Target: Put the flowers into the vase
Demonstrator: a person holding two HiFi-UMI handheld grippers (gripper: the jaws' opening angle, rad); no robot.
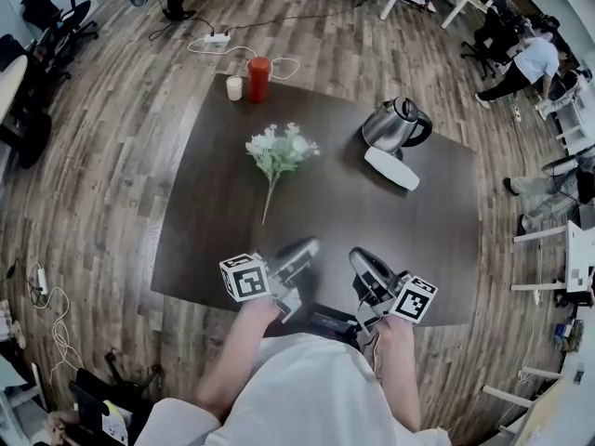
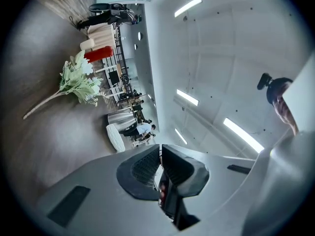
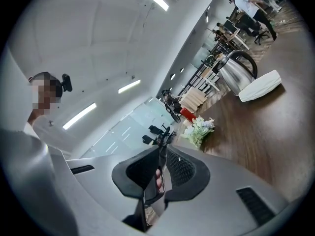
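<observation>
A bunch of white flowers point(image 1: 279, 150) with green leaves and a long thin stem lies flat in the middle of the dark table point(image 1: 214, 240). A white oblong vase point(image 1: 391, 168) lies on its side next to the kettle. My left gripper point(image 1: 311, 246) and right gripper point(image 1: 359, 257) hover side by side over the table's near edge, well short of the flowers. Both are shut with nothing between the jaws. In the left gripper view the flowers point(image 2: 78, 82) are far off, beyond my left gripper point(image 2: 160, 149). The right gripper view shows my right gripper point(image 3: 164, 149), the flowers point(image 3: 199, 129) and the vase point(image 3: 260, 85).
A steel kettle point(image 1: 395, 124) stands at the back right of the table. At the far left corner are a red canister point(image 1: 258, 79) and a small white cup point(image 1: 233, 87). Wooden floor surrounds the table, with office chairs, cables and seated people farther off.
</observation>
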